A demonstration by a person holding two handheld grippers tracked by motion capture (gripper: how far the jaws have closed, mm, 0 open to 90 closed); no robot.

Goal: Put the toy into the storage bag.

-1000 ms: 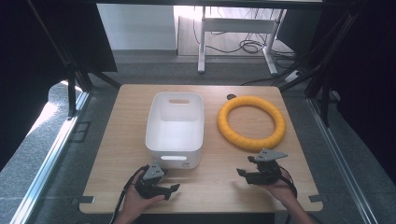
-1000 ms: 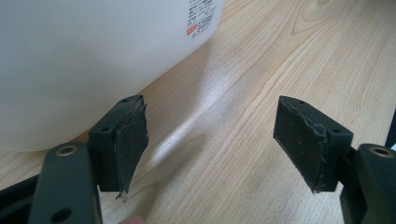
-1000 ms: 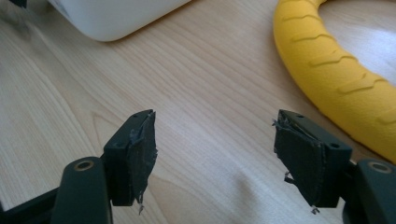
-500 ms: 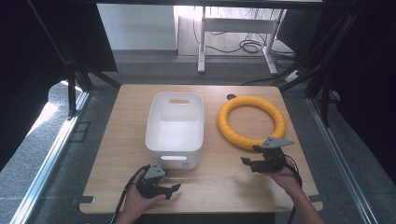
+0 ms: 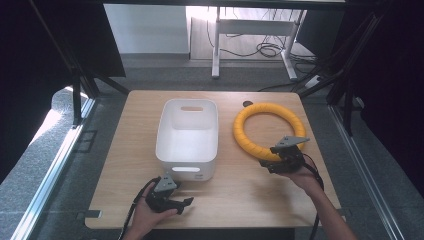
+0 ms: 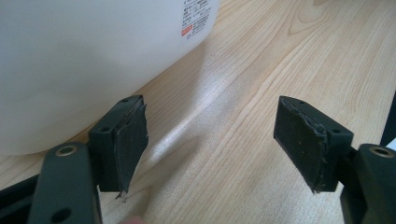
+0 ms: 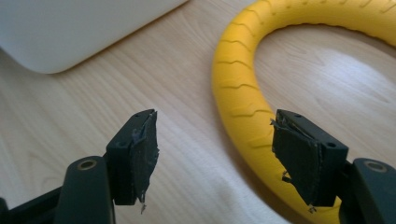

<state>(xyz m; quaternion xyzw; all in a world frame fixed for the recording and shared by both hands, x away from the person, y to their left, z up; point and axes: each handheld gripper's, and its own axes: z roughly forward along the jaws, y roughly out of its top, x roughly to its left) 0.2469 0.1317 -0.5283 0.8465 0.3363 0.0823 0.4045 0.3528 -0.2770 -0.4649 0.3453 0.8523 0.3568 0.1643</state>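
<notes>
hovering at yellow ring, right gripper jaws wide, just been closing, nothing held, white bin alongside

We note one printed label on the white bin's outer wall, seen in the left gripper view: small black lines and a red mark, too fine to read.

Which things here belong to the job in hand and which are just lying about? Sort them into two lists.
In the job:
- yellow ring, near edge between the open jaws
- right gripper, reaching for it, jaws just closing a little

Lying about:
- white bin, empty
- left gripper, open, beside the bin
- wooden table
</notes>
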